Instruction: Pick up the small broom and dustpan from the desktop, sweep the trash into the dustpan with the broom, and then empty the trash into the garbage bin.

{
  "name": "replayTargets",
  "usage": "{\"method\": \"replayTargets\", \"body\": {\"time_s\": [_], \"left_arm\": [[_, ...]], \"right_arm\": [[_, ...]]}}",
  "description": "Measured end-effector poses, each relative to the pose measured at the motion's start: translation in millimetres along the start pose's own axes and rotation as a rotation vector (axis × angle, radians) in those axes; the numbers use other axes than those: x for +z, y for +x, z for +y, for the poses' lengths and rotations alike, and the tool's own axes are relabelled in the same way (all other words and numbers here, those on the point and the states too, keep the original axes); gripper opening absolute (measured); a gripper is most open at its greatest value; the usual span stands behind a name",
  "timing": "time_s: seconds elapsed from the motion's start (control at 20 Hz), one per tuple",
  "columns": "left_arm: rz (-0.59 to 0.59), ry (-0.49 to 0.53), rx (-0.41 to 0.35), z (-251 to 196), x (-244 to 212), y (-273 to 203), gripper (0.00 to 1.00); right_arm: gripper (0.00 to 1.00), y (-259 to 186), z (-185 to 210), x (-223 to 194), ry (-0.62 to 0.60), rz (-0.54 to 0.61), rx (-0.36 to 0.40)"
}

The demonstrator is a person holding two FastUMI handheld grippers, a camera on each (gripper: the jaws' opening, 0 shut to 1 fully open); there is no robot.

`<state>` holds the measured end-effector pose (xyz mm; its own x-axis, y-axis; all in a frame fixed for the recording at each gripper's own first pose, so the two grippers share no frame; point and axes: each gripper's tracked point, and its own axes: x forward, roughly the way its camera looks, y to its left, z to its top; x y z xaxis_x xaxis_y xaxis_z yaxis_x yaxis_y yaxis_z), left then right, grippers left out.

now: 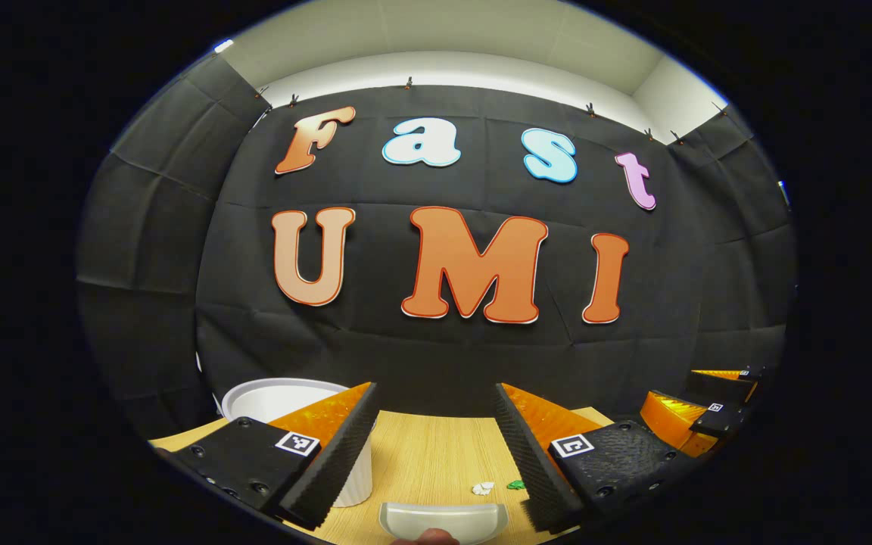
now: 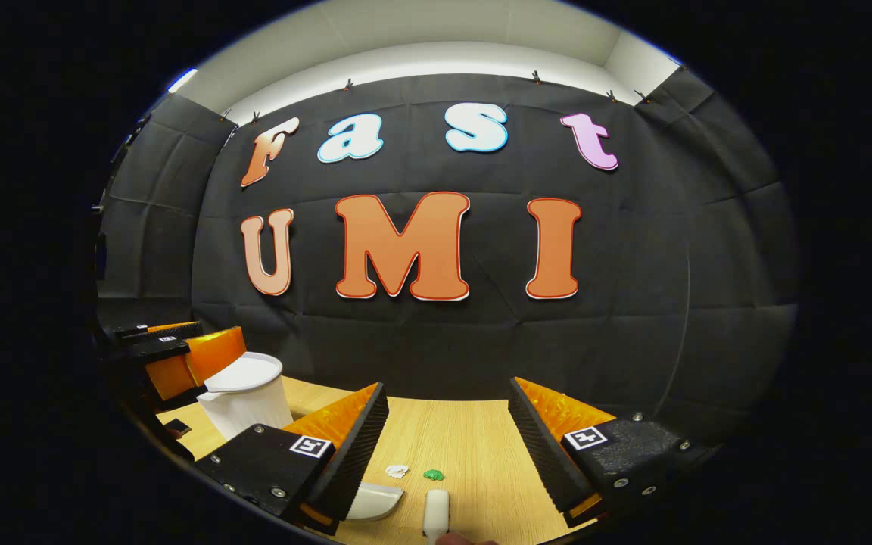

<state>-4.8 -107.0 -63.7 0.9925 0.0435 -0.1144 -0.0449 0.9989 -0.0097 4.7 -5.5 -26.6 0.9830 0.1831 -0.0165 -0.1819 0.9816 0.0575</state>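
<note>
A pale dustpan (image 1: 443,521) lies on the wooden desktop (image 1: 428,454), just below and between the fingers of my left gripper (image 1: 436,390), which stands open and holds nothing. A white scrap (image 1: 483,488) and a green scrap (image 1: 515,485) lie just beyond the pan. In the right gripper view, the broom's white handle (image 2: 436,511) lies under my right gripper (image 2: 447,386), also open and empty. The dustpan (image 2: 375,499) is to the handle's left. The white scrap (image 2: 397,471) and green scrap (image 2: 434,475) lie ahead.
A white garbage bin (image 1: 284,401) stands at the desk's left, partly behind my left finger; it appears again as the bin (image 2: 247,393) in the right gripper view, beside the other gripper (image 2: 171,356). The black cloth wall closes off the back of the desk.
</note>
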Motion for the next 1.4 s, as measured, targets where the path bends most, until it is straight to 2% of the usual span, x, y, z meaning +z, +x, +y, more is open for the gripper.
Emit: {"method": "replayTargets", "body": {"time_s": [0.25,0.7,1.0,1.1,1.2,1.4], "left_arm": [[0.003,0.025,-0.025,-13.0,-0.1,0.6,0.94],[0.059,0.031,-0.029,-17.1,-20.8,-2.3,0.95],[0.084,0.02,-0.055,-6.5,-32.0,-3.5,0.95],[0.133,0.019,-0.095,-10.0,-46.6,-2.8,0.95],[0.22,0.008,-0.168,-20.6,-72.2,-2.4,0.95],[0.383,0.018,-0.215,-9.4,-126.3,-14.6,0.95]], "right_arm": [[0.96,1.9,-11.7,-1.1,-0.012,0.006,-0.045],[0.96,-1.8,-15.3,-18.0,-0.032,0.054,-0.065],[0.96,-9.9,-0.6,-35.1,-0.058,0.109,-0.079],[0.96,-9.6,1.5,-41.6,-0.061,0.127,-0.093],[0.96,-6.4,3.2,-59.4,-0.042,0.179,-0.115],[0.96,-8.2,4.6,-93.5,-0.035,0.279,-0.19]]}}
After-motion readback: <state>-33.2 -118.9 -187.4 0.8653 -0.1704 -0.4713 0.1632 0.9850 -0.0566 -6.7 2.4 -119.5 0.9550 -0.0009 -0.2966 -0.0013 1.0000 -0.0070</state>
